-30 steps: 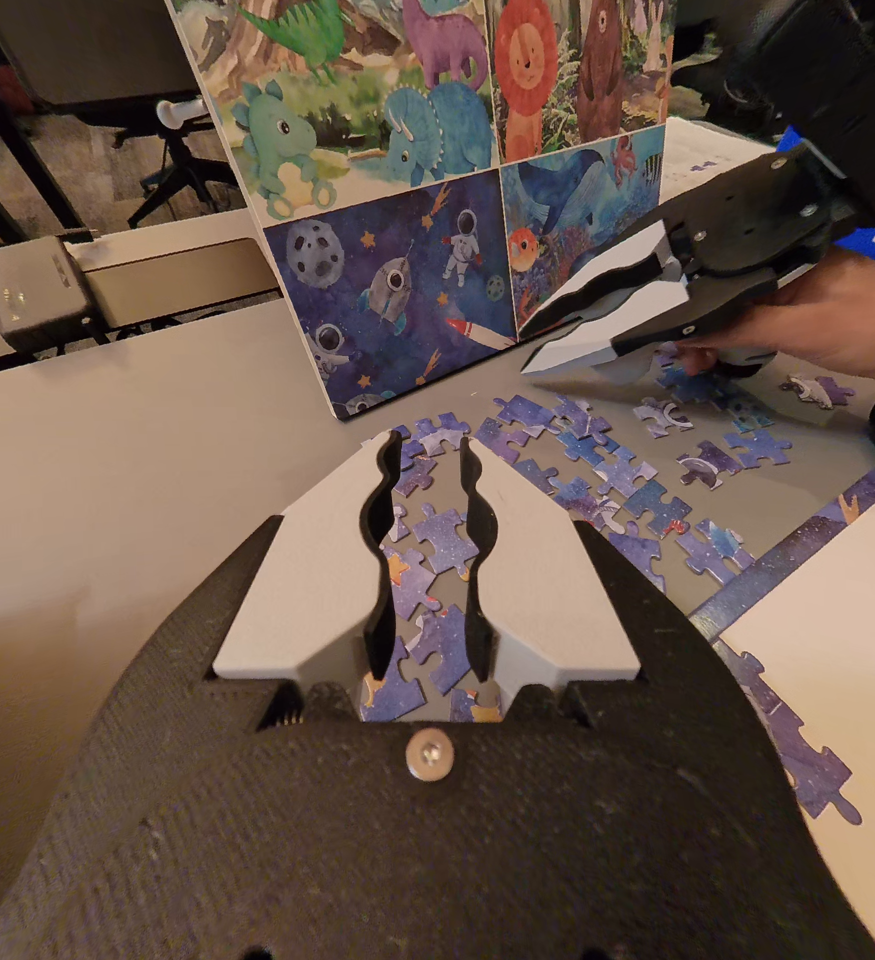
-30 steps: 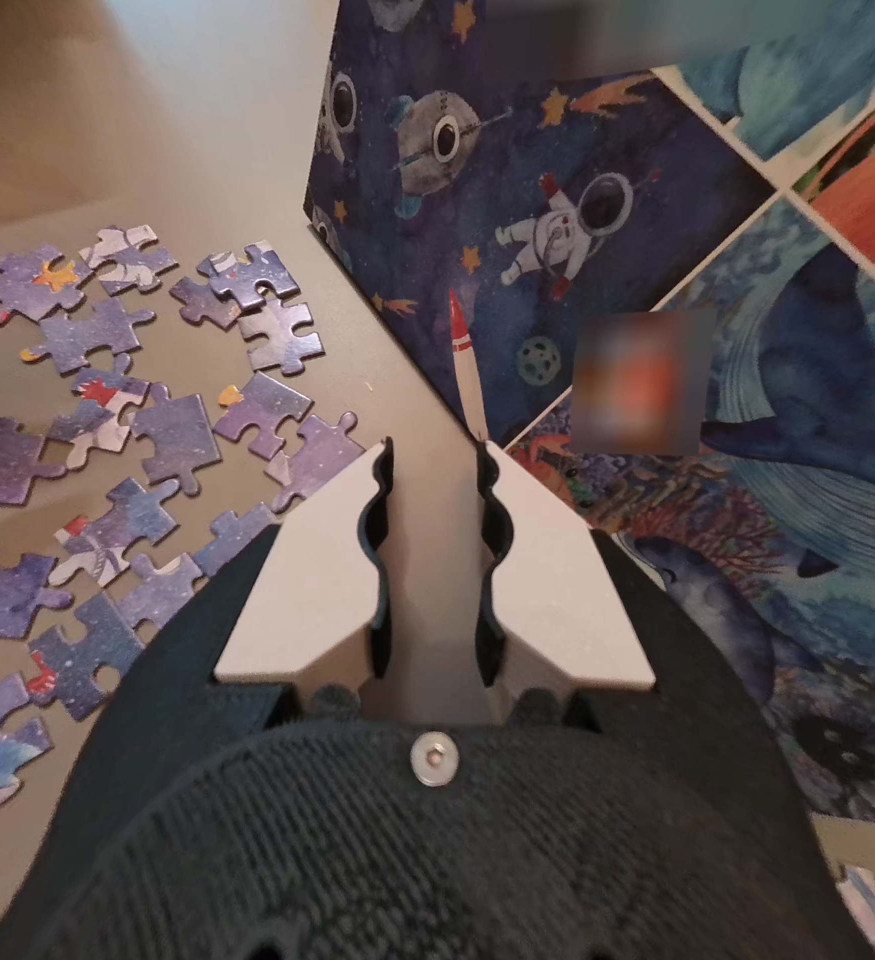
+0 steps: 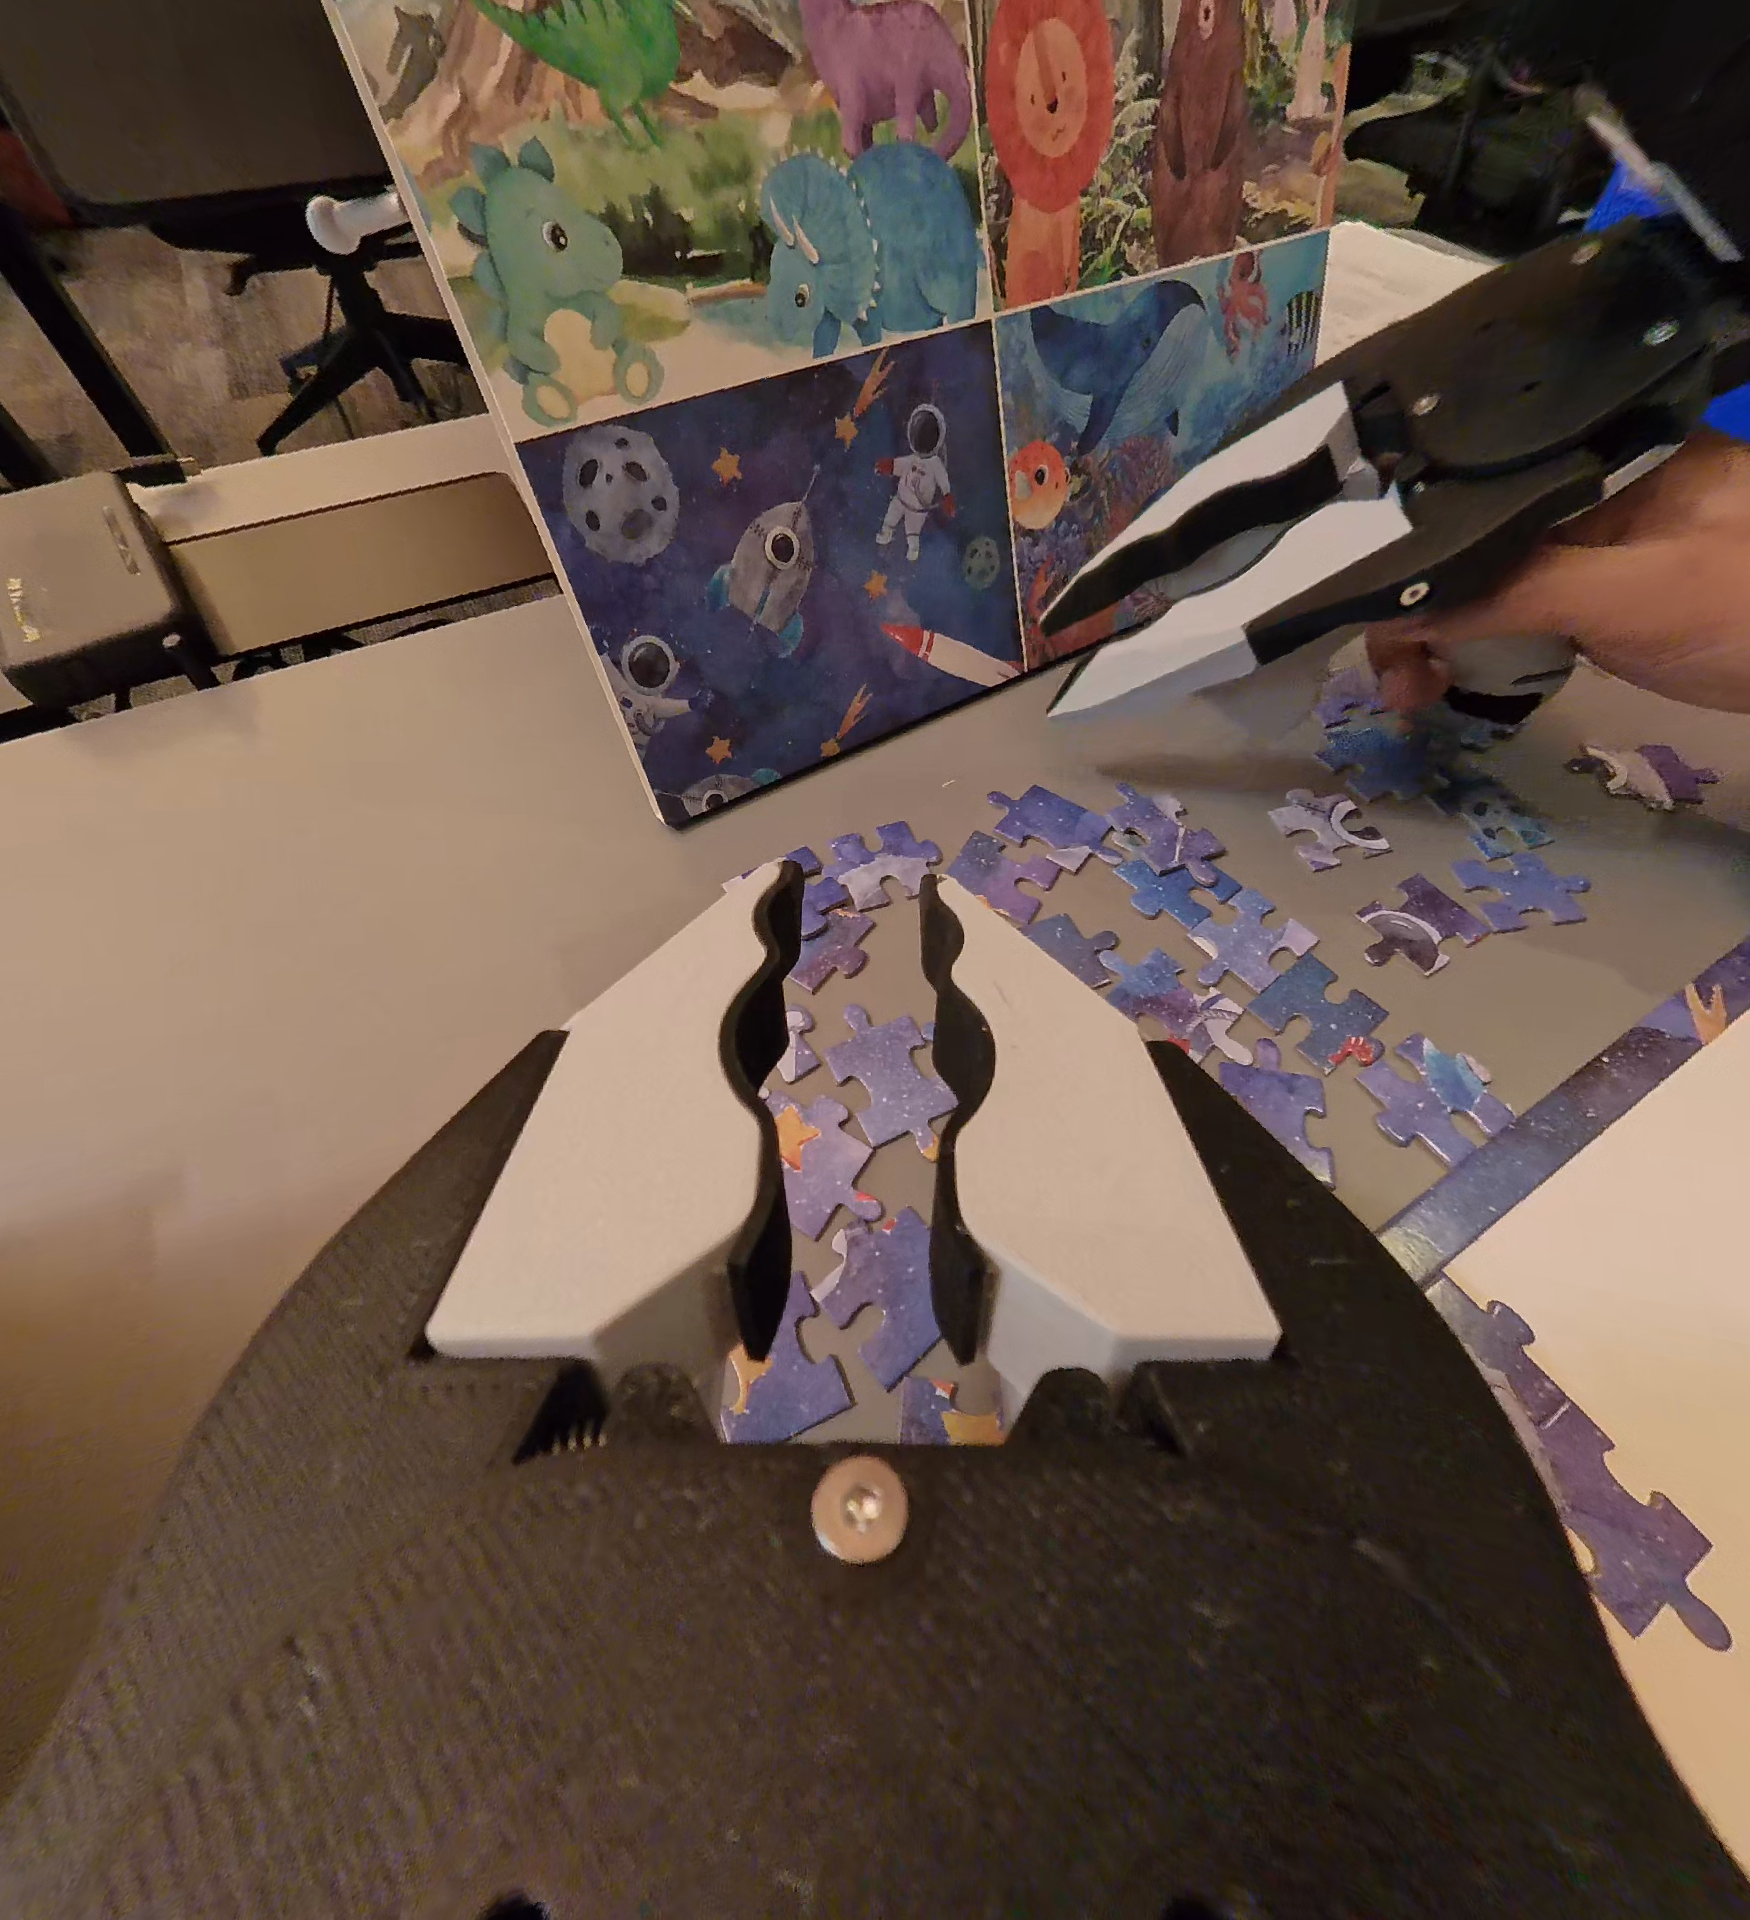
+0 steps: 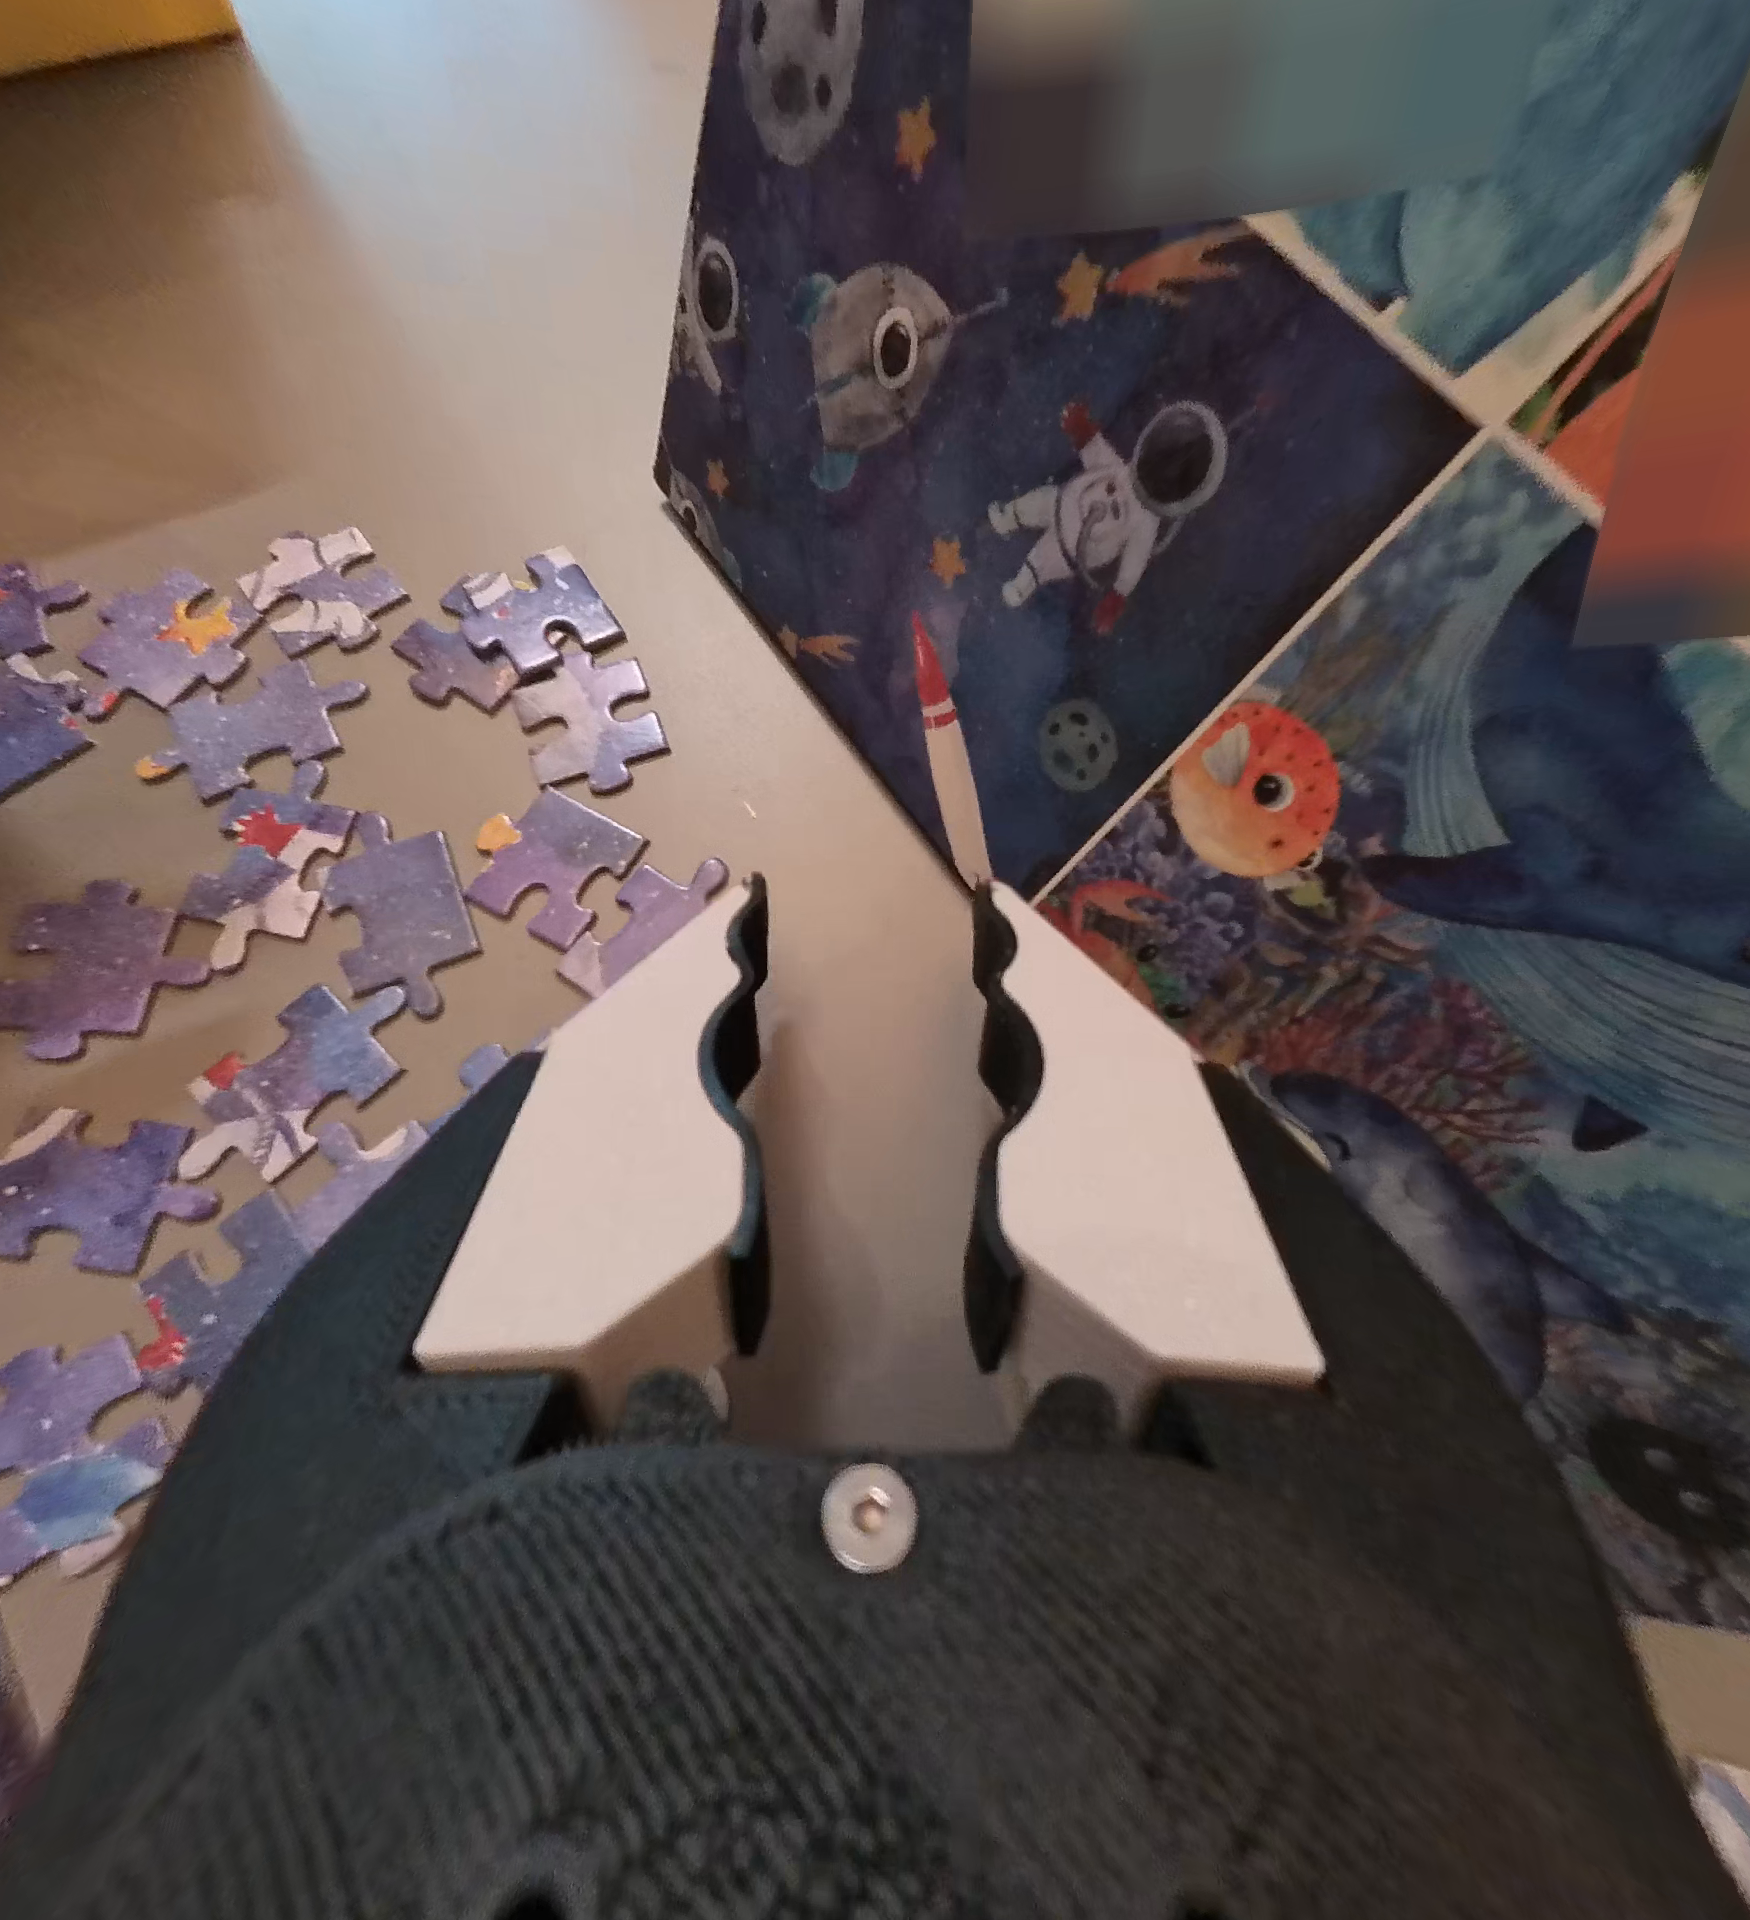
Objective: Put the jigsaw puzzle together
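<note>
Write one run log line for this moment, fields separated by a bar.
left hand-held gripper: open, empty, over loose puzzle pieces | right hand-held gripper: open, empty, near puzzle box

I see a grey worktop (image 3: 227, 935) under everything; loose purple and blue puzzle pieces (image 3: 1214, 935) lie scattered across its middle, some touching, some apart; an upright picture board (image 3: 850, 416) with dinosaurs, a lion, a whale and a space scene stands toward the far edge, its bottom edge on the worktop; a white board (image 3: 1681, 1299) lies at the right edge, a strip of joined pieces (image 3: 1598, 1538) along its border; beyond the far edge I make out a dark box (image 3: 60, 582) on a pale beam and chair legs (image 3: 351, 332) on carpet.
</note>
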{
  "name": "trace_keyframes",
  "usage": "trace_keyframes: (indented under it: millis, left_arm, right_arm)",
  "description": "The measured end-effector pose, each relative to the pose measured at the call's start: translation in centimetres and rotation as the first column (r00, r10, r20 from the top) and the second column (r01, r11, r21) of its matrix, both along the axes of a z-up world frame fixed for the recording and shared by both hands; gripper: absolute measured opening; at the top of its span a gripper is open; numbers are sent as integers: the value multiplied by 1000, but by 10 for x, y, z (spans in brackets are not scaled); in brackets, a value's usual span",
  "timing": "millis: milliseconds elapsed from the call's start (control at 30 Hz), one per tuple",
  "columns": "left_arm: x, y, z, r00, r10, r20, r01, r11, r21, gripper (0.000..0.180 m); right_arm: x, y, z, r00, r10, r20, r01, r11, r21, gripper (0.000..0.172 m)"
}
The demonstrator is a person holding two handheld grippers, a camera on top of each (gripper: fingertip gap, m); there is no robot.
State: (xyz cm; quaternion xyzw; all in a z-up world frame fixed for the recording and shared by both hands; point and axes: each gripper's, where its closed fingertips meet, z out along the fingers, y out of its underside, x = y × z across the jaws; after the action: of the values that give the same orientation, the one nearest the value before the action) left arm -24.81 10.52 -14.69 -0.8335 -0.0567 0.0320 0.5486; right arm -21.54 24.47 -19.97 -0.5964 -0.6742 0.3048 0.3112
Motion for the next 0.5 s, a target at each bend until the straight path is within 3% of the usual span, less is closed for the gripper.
trace_keyframes:
  millis: [200,300,400,500]
  left_arm:
    - [-1,-1,3,1000,2,7,-2,1000,15,21]
    - [0,-1,4,1000,0,11,0,1000,23,21]
    - [0,0,3,1000,0,6,0,1000,19,20]
    - [0,0,-1,1000,4,-3,-4,1000,2,20]
  right_arm:
    - [25,-5,39,997,10,-81,-5,998,67,39]
    - [55,-39,50,984,133,-117,-130,991,39,46]
    - [97,-87,38,950,300,-83,-301,954,5,41]
    - [129,-112,7,941,338,-19,-338,941,31,37]
